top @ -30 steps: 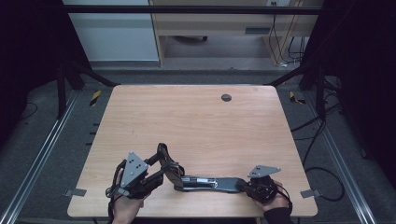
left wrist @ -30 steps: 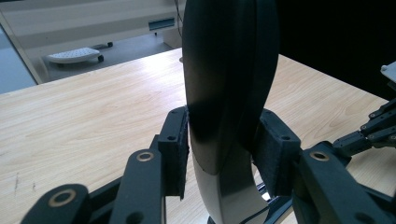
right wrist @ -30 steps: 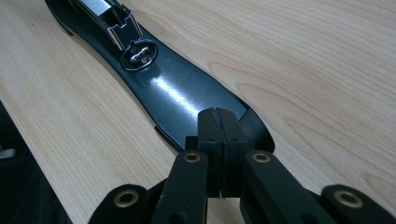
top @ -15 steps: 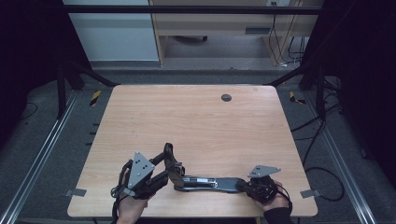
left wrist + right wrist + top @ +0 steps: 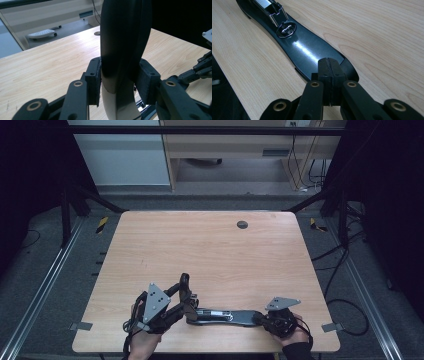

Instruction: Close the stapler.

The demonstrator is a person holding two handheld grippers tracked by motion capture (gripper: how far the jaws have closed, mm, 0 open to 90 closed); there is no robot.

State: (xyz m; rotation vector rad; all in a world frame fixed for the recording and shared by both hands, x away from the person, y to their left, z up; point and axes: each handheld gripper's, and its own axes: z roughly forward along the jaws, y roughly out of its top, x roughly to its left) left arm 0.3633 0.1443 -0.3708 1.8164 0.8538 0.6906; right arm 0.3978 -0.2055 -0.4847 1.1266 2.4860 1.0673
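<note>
In the lower middle of the high view, a long black stapler (image 5: 220, 316) lay on the wooden table (image 5: 210, 250) between both tongs. The left gripper (image 5: 120, 85) clamped its raised, curved arm (image 5: 125, 37). The right gripper (image 5: 329, 72) pressed fully closed on the flat base (image 5: 307, 55), whose metal rivet appeared there.

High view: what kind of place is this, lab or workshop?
Likely a lab recording cell: a bare wooden table stands between metal floor rails, dark curtains close in both sides, and loose cables run over the grey carpet.
</note>
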